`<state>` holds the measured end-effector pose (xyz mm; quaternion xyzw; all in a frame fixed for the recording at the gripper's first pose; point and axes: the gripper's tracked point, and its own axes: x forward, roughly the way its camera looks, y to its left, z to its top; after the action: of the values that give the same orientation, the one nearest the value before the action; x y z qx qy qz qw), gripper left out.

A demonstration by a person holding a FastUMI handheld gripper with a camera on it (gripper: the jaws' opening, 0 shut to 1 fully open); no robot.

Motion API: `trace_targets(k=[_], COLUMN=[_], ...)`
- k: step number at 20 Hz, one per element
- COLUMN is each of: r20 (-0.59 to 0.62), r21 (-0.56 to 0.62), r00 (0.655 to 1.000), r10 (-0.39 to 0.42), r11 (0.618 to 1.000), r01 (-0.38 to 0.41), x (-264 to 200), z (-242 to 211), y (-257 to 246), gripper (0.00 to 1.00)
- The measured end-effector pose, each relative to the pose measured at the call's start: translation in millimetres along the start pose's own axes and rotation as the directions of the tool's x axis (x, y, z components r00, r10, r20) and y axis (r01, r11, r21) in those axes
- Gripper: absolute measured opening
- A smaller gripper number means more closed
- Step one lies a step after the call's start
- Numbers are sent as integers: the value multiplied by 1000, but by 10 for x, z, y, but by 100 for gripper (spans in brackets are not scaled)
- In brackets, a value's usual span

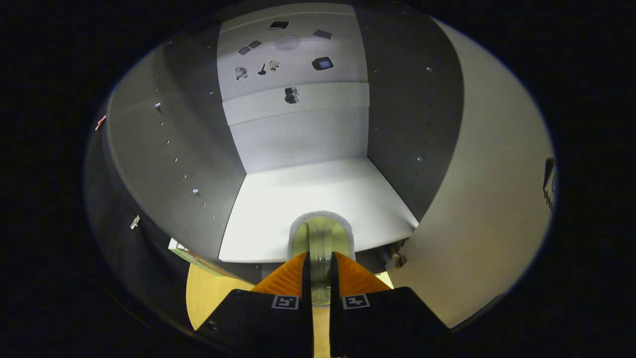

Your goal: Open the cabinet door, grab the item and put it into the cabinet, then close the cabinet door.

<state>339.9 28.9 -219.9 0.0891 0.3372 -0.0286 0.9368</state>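
Gripper [320, 266] fingers sit close together, clamped on the item [320, 238], a thin see-through thing with a pale fuzzy rim (maybe a roll or a disc seen edge-on, can't tell which); both fingers press its sides. Item pokes forward past the fingertips, over the front lip of the cabinet shelf [318, 204], and whether it touches the board or hangs just above it I can't tell. Cabinet door [492, 199] stands swung wide on the right, hinge hardware [399, 258] near its lower inner corner, so opening looks done and this is the placing step. Cabinet interior is open ahead: white back wall [298, 139], dark side panels [174, 164] with peg holes either side, wooden surface [213, 293] below the fingers. To do it well, my read: carry the item deeper, toward the middle of the shelf, keep it level and clear of both side panels, lower until it rests, only then spread the fingers. Letting go at the lip risks a thin item tipping or rolling out. Back straight out along the same line, minding the door edge at right before closing it.
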Motion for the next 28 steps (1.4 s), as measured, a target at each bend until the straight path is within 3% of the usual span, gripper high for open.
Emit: trace_targets(k=[19, 23, 26, 28], r20=[-102, -101, -86, -50], r21=[-35, -37, -42, -50], r00=[995, 995, 996, 999], r10=[-16, -21, -20, -9], r11=[999, 999, 999, 999], r01=[13, 18, 17, 7], x=[1124, 1165, 1093, 1003], z=[345, 340, 372, 443], y=[116, 115, 99, 103], gripper=[19, 27, 59, 68])
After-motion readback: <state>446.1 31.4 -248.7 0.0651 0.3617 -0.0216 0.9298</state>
